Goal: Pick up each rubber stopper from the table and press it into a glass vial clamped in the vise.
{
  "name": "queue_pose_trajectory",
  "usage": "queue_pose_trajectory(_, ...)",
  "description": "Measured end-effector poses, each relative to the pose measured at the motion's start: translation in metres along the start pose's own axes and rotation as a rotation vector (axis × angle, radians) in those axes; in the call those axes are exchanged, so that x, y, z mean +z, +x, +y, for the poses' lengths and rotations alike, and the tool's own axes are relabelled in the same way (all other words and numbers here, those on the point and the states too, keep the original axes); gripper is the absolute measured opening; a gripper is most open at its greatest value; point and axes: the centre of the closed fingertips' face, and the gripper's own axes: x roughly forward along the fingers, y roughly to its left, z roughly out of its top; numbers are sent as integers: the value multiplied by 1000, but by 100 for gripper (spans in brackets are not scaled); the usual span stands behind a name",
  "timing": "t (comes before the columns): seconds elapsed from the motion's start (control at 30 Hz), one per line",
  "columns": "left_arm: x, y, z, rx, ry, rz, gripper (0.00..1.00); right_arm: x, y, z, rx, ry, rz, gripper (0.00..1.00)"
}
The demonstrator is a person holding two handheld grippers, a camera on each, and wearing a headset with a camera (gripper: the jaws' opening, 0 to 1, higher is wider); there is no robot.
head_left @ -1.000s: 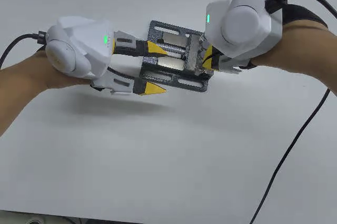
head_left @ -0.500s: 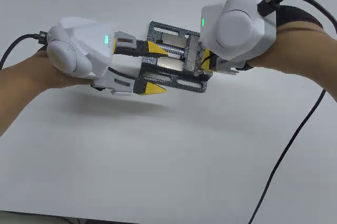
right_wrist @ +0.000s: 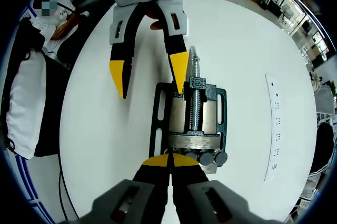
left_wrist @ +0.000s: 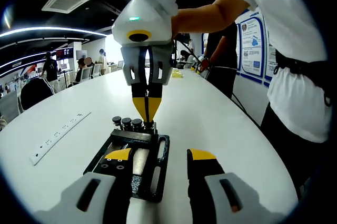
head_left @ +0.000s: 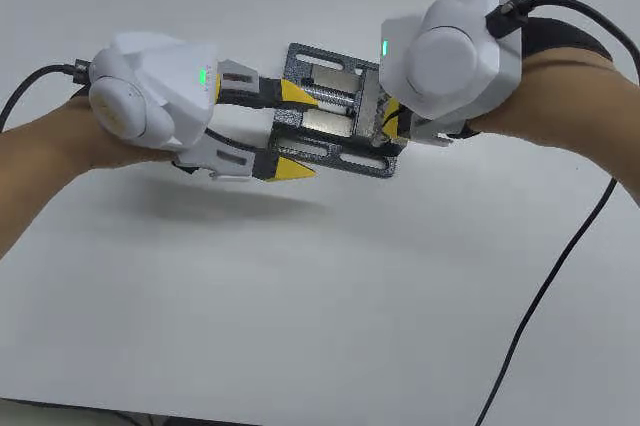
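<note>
Head view: over the last second the right gripper (head_left: 392, 124) has edged a little further over the vial end of the vise (head_left: 338, 114). The left gripper (head_left: 297, 131) has held its place, jaws spread, one tip at the vise's other end and one just beside its base.

Left gripper view: the right gripper's jaws are pressed together, tips down at the end of the row of vials (left_wrist: 127, 123).

Right gripper view: dark stoppers (right_wrist: 206, 157) sit in the clamped vials just beside its tips. This is probably the last of the stoppers being pressed home.

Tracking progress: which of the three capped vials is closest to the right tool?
The end vial of the row, beside the right tool's shut tips; the other two stand farther along.
</note>
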Motion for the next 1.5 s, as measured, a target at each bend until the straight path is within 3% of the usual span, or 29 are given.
queue_pose_trajectory(0.27,0,2,-1,-4,1,0,38,-9,-3,0,-15,8,17,0)
queue_pose_trajectory(0.47,2,4,-2,-4,3,-4,38,-4,-4,-1,-29,12,-4,0)
queue_pose_trajectory(0.97,0,1,-1,3,0,1,38,-1,-1,0,-16,-38,14,0)
queue_pose_trajectory(1.3,0,2,-2,1,1,2,38,-3,-1,1,9,-30,-1,3)
queue_pose_trajectory(1.5,0,3,-2,0,0,0,38,-3,-1,0,-4,-39,1,4)
